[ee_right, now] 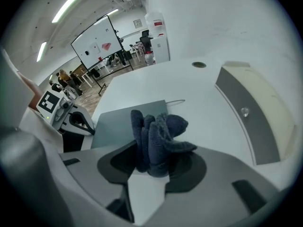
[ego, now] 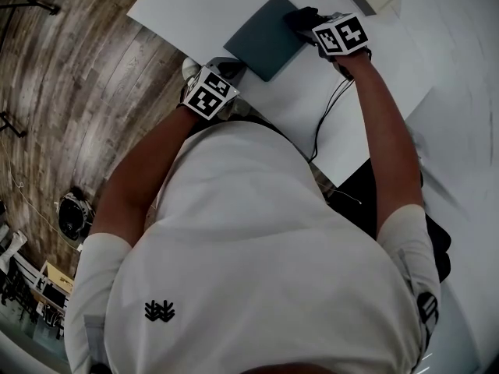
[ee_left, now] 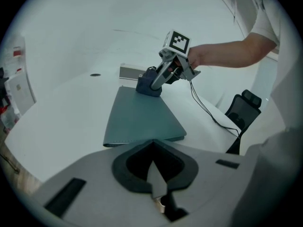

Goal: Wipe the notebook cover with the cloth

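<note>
Noted white table (ego: 366, 92) filling the far part of the head view, with wood floor (ego: 70, 76) to its left. Found teal notebook (ego: 265, 37) lying closed and flat on it, cover up, close to the table's near left edge. Spotted a thin pen-like rod (ee_right: 177, 100) just beyond the notebook's far edge, and a grey-and-cream tray (ee_right: 246, 112) farther right, well apart from the notebook.

Logged right gripper (ee_left: 156, 83) angled down onto the far right part of the cover, jaws pinching a bunched dark blue cloth (ee_right: 158, 136), with the cloth apparently touching the cover there. Logged left gripper (ee_left: 154, 171) at the notebook's near left corner, jaws pressed together with nothing between them. Could not tell whether touching the cover or only just beside it; possibly there to steady the notebook.

Progress, as judged: cloth grasped, cloth brought to the cover. Saw no stain, streak or damp track on the cover, so cannot say how much is wiped. Estimated an early or middle pass, with the whole stretch from the cloth to the near edge left to sweep.
</note>
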